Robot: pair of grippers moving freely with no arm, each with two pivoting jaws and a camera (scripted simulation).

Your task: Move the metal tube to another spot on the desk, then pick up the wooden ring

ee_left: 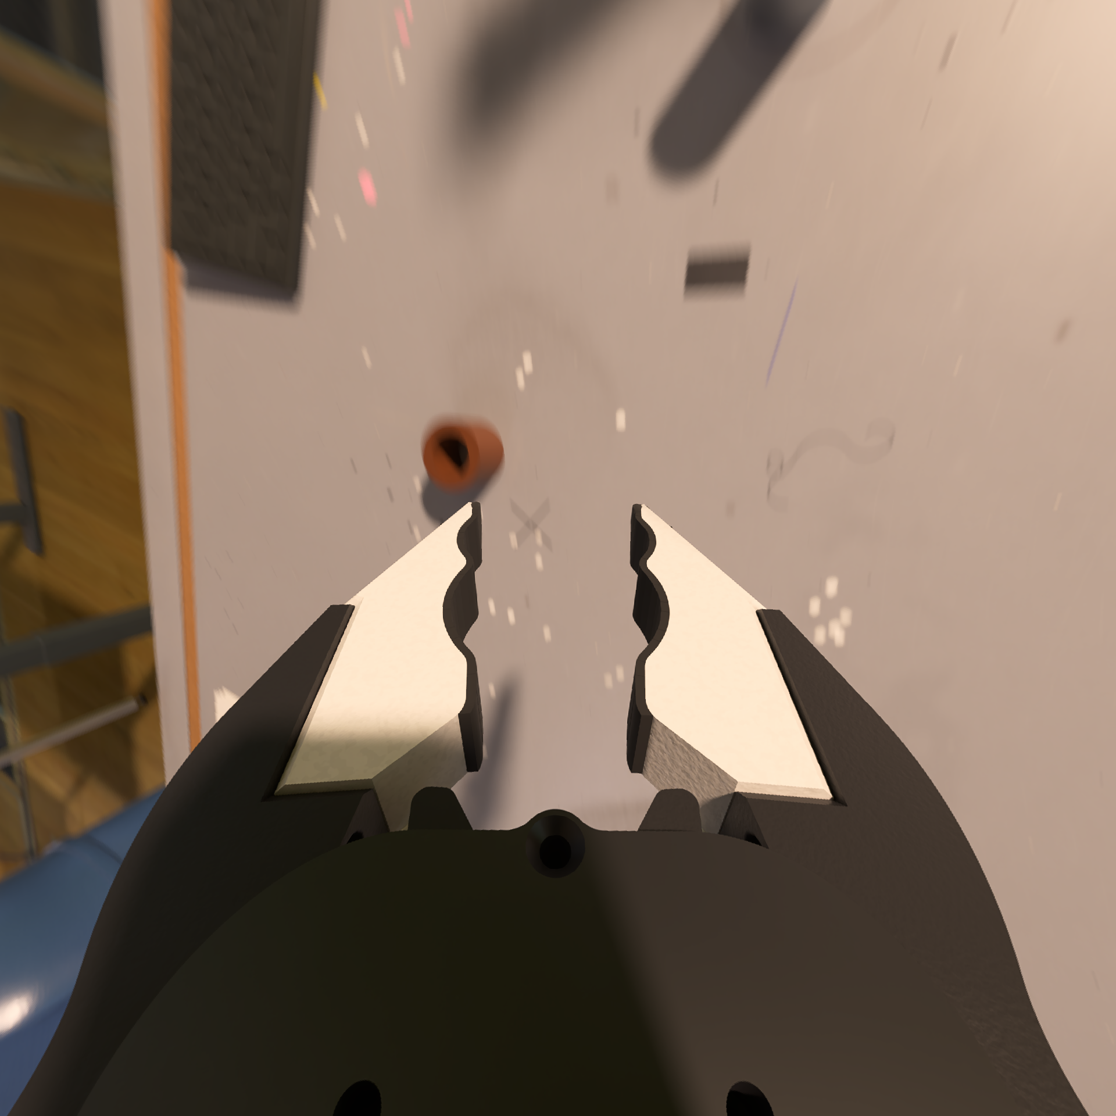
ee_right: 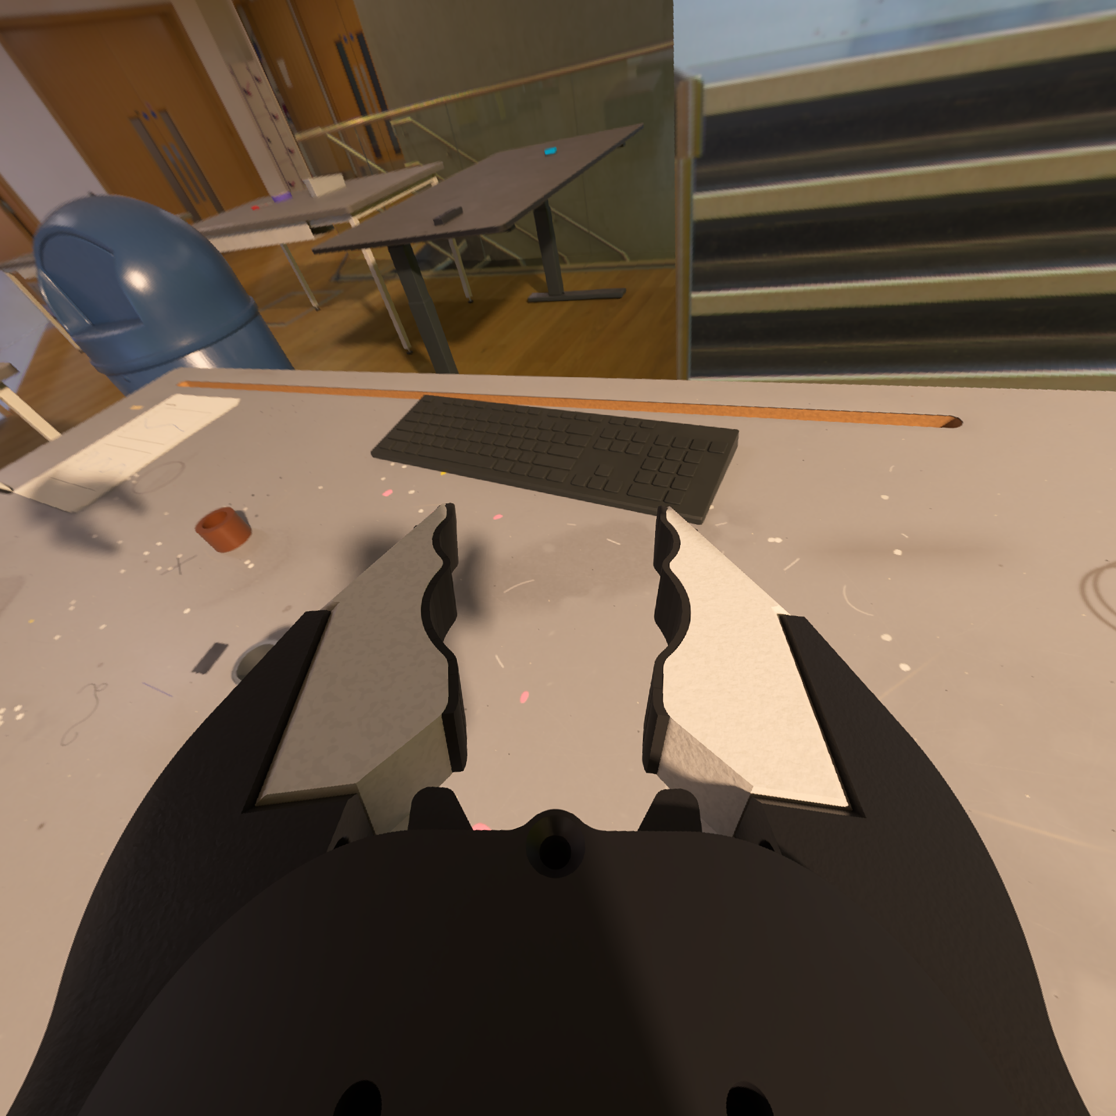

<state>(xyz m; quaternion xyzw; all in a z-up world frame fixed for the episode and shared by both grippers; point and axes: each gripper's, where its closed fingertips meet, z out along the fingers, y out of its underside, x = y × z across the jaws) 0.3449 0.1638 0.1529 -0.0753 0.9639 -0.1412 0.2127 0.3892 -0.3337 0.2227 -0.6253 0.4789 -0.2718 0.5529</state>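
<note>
The wooden ring (ee_left: pixel 462 456) is a short red-brown cylinder with a hole, lying on the grey desk (ee_left: pixel 604 362). My left gripper (ee_left: pixel 555 507) is open and empty above the desk; the ring lies just beyond and left of its left fingertip. This view is motion-blurred. A blurred dark grey elongated shape (ee_left: pixel 718 90) at the top right may be the metal tube. In the right wrist view the ring (ee_right: pixel 223 528) sits far left. A grey round tube end (ee_right: pixel 256 657) shows beside my right gripper's left finger, mostly hidden. My right gripper (ee_right: pixel 555 513) is open and empty.
A black keyboard (ee_right: pixel 555 459) lies near the desk's far edge (ee_right: pixel 567 401), also seen in the left wrist view (ee_left: pixel 241 139). A white paper (ee_right: pixel 121 447) lies far left. A dark tape strip (ee_right: pixel 210 657) (ee_left: pixel 717 272) lies on the desk. A blue bin (ee_right: pixel 145 290) stands beyond.
</note>
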